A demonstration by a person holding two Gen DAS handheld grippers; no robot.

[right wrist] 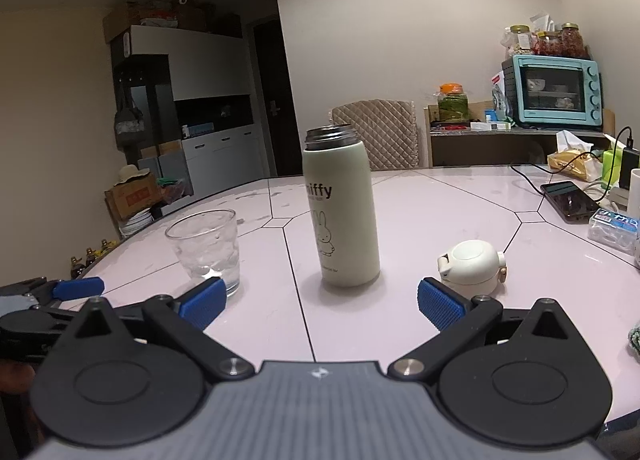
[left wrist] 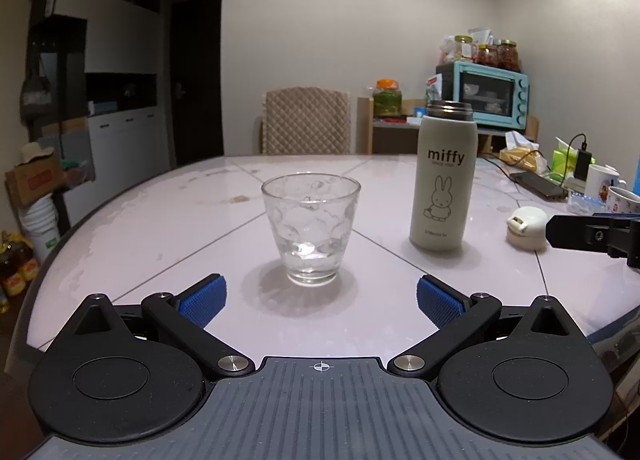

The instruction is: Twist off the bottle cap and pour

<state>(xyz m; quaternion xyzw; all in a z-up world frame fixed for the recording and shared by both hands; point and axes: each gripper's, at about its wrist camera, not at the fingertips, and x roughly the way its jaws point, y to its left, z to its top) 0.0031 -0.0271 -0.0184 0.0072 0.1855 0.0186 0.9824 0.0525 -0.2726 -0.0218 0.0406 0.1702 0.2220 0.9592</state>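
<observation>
1. Cap [right wrist: 472, 266] already lies off on the desk [right wrist: 440, 200], just beside the open bottle [right wrist: 344, 216], toward the cluttered edge.
2. Bottle stands upright mid-desk; the glass [left wrist: 311, 230] stands near it, apparently empty.
3. We hold both left tongs [left wrist: 320, 298] and right tongs [right wrist: 320, 300] spread apart, gripping nothing.
4. Pouring remains.

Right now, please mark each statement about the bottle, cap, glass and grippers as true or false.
1. The cap is still on the bottle. False: it lies on the table, right of the bottle.
2. The bottle stands upright. True.
3. The glass lies on its side. False: it stands upright.
4. The left gripper is open. True.
5. The right gripper grips the bottle. False: it is open and holds nothing.
</observation>
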